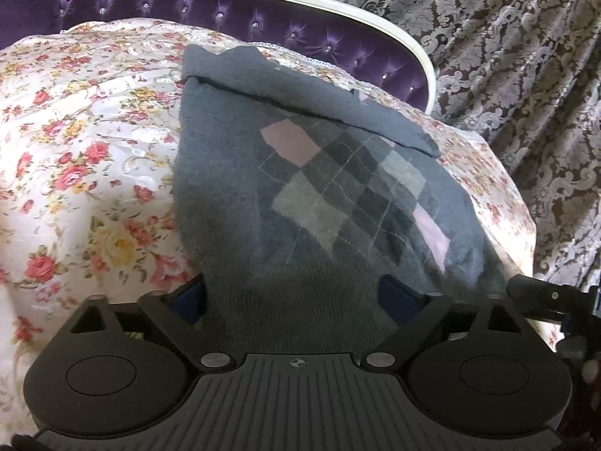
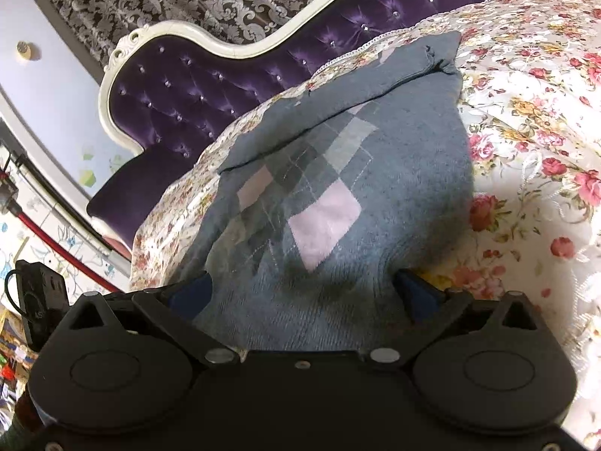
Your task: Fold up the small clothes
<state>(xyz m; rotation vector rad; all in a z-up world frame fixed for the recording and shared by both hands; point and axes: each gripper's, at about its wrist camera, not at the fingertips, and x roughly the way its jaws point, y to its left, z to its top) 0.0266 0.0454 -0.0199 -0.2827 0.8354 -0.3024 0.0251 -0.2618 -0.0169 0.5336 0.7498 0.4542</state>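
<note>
A small grey knit garment (image 1: 338,195) with a pink, grey and dark diamond pattern lies on the floral bed cover; it also shows in the right wrist view (image 2: 338,173). Its far end is folded over, with a visible fold line. The near hem rises into both grippers. My left gripper (image 1: 296,300) has its blue-padded fingers wide apart with the hem draped between them. My right gripper (image 2: 304,293) stands the same way at the hem. The fingertips are hidden under the cloth, so I cannot tell whether either grips it.
The floral bed cover (image 1: 82,158) spreads around the garment. A purple tufted headboard (image 1: 233,15) with a white frame stands behind, patterned curtains (image 1: 526,75) beyond. The right gripper's body (image 1: 544,297) shows at the left view's right edge.
</note>
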